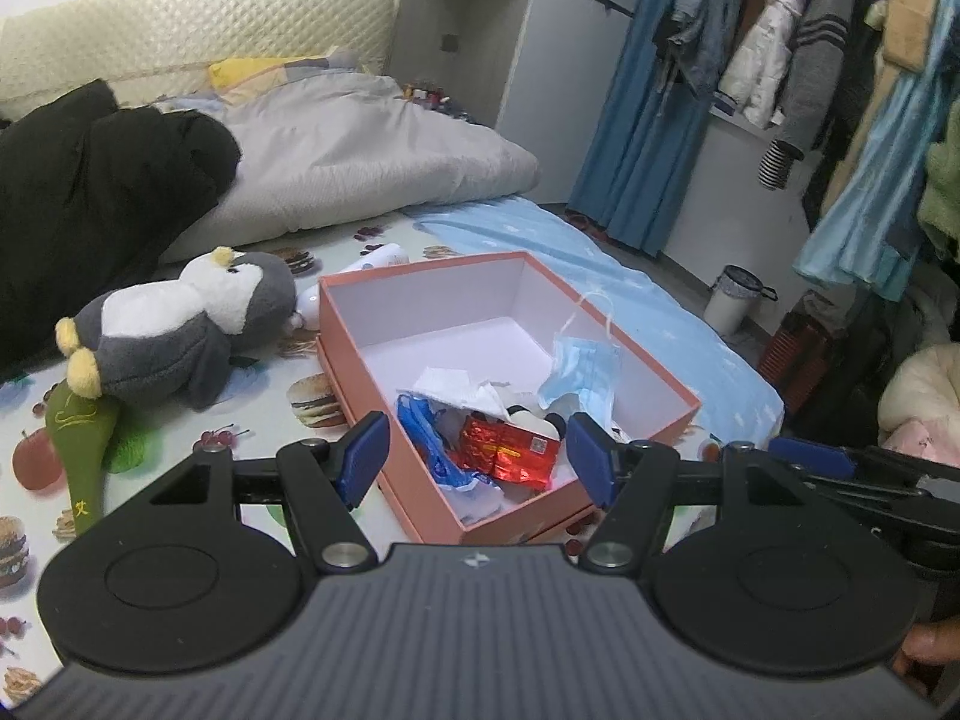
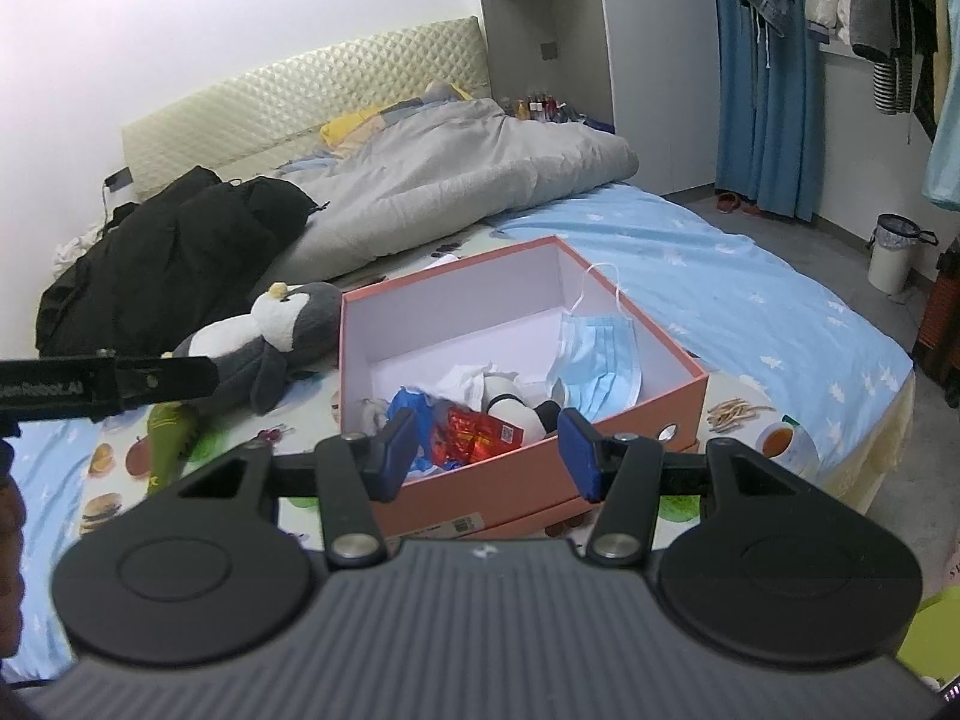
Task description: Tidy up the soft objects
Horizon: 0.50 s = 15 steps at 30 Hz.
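An open salmon-pink box (image 1: pixel 420 277) (image 2: pixel 444 269) with a white inside sits on the bed. In it lie a blue face mask (image 1: pixel 585 372) (image 2: pixel 600 360), white tissue (image 1: pixel 456 387), a blue plastic bag (image 1: pixel 426 426), a red foil packet (image 1: pixel 510 450) (image 2: pixel 474 429) and a small panda toy (image 2: pixel 510 405). A grey and white penguin plush (image 1: pixel 180 330) (image 2: pixel 264 342) lies left of the box. My left gripper (image 1: pixel 477 459) hovers open over the box's near corner. My right gripper (image 2: pixel 486 456) stands open over the near wall. Neither holds anything.
A green paddle-shaped object (image 1: pixel 78 456) lies by the penguin's feet. A black coat (image 1: pixel 90 192) and a grey duvet (image 1: pixel 360 144) fill the back of the bed. The bed's edge runs to the right, with a white bin (image 1: pixel 732 297) and hanging clothes (image 1: pixel 810 60) beyond.
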Tool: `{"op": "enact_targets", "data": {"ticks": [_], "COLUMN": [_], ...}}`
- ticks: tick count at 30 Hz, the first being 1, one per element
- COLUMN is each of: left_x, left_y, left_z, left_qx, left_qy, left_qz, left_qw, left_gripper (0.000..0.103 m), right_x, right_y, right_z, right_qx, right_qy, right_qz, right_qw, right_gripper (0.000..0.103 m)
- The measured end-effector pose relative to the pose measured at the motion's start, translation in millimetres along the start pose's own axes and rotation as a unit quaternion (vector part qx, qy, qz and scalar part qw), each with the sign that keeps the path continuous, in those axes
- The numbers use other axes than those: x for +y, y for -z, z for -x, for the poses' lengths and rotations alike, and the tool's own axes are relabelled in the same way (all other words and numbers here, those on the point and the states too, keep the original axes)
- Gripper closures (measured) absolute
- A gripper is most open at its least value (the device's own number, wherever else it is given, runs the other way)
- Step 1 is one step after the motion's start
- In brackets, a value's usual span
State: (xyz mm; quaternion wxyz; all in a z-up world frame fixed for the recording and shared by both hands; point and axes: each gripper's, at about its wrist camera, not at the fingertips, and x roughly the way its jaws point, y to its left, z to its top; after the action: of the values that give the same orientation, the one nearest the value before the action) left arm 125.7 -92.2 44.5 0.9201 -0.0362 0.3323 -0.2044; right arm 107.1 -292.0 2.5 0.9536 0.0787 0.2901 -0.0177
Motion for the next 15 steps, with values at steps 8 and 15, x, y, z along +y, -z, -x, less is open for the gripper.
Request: {"op": "enact_targets", "data": {"ticks": [8,15], "left_x": [-2,-1], "left_y": [11,13], "left_z": [3,10], "left_qx": [-0.011,-0.013], "left_qy": [-0.006,-0.015], "left_qz": [0.006,0.017], "left_qw": [0.9999,0.9997], "left_gripper": [0.033,0.032], "right_x": [2,5], "right_y": [9,10], "right_z": [0,0], "right_qx": [0.003,0.003], "right_qy": [-0.012,-0.022], "right_qz": [0.007,0.011], "right_qw": [1.0,1.0], "right_gripper": [0.048,0.048]}}
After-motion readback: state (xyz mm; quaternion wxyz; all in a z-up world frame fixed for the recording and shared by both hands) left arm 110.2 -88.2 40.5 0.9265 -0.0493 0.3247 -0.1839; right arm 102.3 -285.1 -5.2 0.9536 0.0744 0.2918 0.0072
